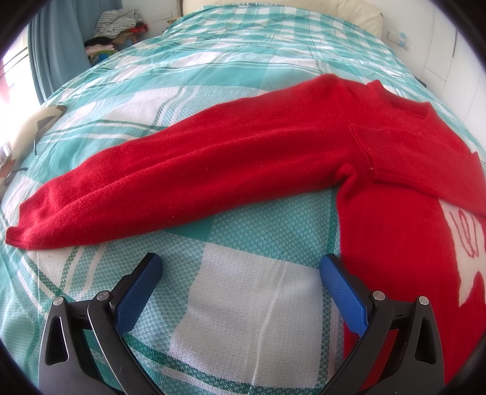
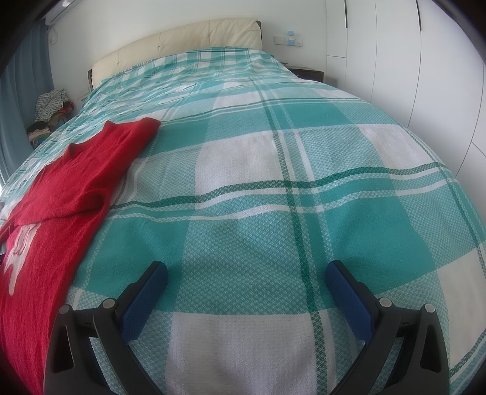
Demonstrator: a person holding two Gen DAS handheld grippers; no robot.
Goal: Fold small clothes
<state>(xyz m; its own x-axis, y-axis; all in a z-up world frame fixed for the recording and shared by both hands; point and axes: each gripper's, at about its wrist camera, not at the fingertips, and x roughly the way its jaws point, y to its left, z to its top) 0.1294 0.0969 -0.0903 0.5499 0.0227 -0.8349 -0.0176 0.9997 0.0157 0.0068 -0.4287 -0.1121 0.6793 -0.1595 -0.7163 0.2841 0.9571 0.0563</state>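
Left gripper [image 1: 241, 267], black-framed with blue textured pads: jaws spread wide, nothing between them, hovering over the teal-and-white checked bedspread [image 1: 237, 319] at the near edge. Fuzzy red knit sweater [image 1: 379, 212] lies flat on the bed, body to the right with a white motif. One long sleeve [image 1: 170, 188] stretches out to the left, its cuff [image 1: 21, 224] far left and near. The other sleeve's ribbed cuff [image 1: 404, 152] already rests folded across the chest. Far left, a heap of mixed clothes [image 1: 118, 27] beside a blue curtain.

Right gripper [image 2: 246, 273], same build: jaws also apart, empty, over bare bedspread well to the right of the sweater.

Judgement: the step in hand looks like folding the outstretched sleeve inward. Best to pinch near the cuff, lift just clear of the bedspread, carry it right across the chest and lay it flat so no ridge forms at the shoulder.

Only the left view shows the extended sleeve and its cuff. Only the right view shows the sweater's straight right side [image 2: 100, 218], the cream padded headboard [image 2: 182, 48] and white wardrobe doors at far right.
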